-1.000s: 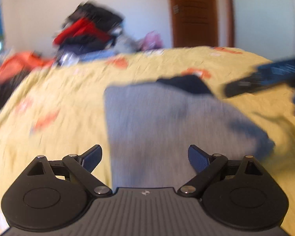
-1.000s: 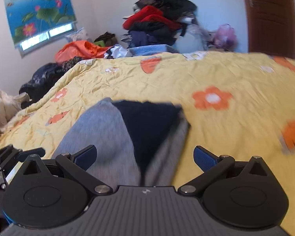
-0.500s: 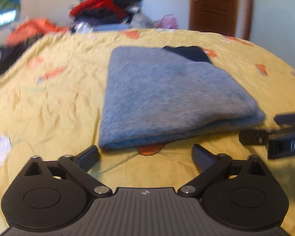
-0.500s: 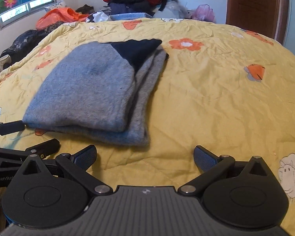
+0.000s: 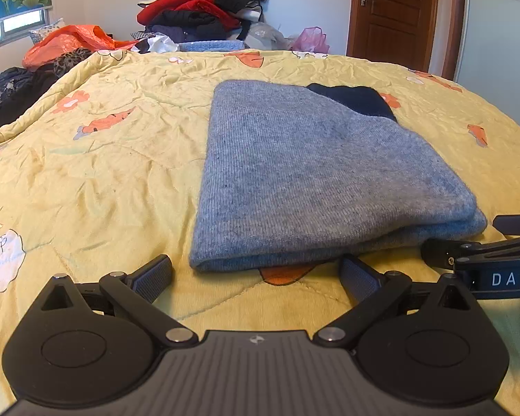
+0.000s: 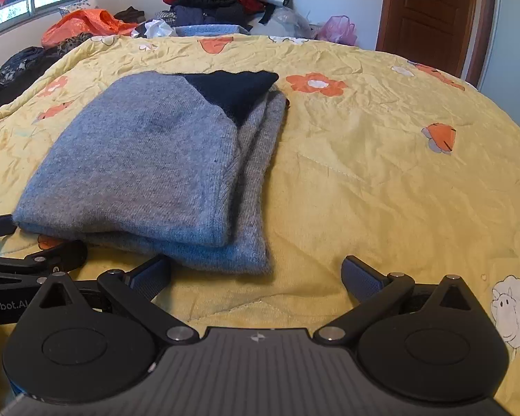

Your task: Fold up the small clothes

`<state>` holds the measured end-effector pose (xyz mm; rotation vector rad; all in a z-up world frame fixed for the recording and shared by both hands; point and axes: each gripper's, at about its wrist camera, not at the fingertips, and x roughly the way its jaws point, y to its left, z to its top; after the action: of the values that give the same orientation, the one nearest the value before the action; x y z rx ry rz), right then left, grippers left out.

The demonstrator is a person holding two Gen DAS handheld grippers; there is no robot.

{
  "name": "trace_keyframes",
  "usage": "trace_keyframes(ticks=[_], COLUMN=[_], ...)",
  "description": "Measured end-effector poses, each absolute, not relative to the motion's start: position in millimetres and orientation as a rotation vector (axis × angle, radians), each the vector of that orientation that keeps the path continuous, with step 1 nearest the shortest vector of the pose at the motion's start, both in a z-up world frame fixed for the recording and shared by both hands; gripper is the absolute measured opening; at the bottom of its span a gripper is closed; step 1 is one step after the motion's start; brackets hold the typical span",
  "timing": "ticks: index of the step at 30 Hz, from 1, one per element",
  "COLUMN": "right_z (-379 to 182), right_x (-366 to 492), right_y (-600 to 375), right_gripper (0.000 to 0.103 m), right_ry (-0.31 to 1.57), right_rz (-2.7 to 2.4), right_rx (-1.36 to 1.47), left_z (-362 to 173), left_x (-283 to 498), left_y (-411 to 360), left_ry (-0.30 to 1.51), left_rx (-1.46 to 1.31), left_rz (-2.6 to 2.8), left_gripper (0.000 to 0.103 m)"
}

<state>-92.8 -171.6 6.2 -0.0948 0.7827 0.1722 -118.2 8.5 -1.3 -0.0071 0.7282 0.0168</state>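
Observation:
A grey knit garment [image 5: 315, 173] lies folded in a flat stack on the yellow quilt [image 5: 97, 180], with a dark navy part [image 5: 357, 98] showing at its far end. It also shows in the right wrist view [image 6: 149, 170], navy part [image 6: 232, 86] at the back. My left gripper [image 5: 256, 274] is open and empty just in front of the garment's near fold. My right gripper [image 6: 256, 272] is open and empty at the garment's near right corner. Each gripper shows at the edge of the other's view.
A heap of clothes [image 5: 204, 10] is piled beyond the bed's far edge, with an orange bag [image 5: 69, 41] to its left. A brown door [image 5: 395, 10] stands at the back right. The quilt [image 6: 381, 159] stretches to the right of the garment.
Both grippers have pulled back from over the garment toward the near edge of the bed. The garment now lies folded and still. Both grippers stay open.

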Motion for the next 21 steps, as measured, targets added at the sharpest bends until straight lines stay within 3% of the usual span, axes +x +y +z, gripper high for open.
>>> trace_keyframes(ticks=[21], right_z=[-2], right_x=[-112], right_y=[-171], right_gripper=[0.103], right_ry=[0.691], right_rz=[0.132], right_rx=[-0.071], left_z=[-1], left_x=[-120], left_y=[8], left_ry=[0.725], left_rx=[-0.011], left_rz=[0.015], left_gripper=[0.103])
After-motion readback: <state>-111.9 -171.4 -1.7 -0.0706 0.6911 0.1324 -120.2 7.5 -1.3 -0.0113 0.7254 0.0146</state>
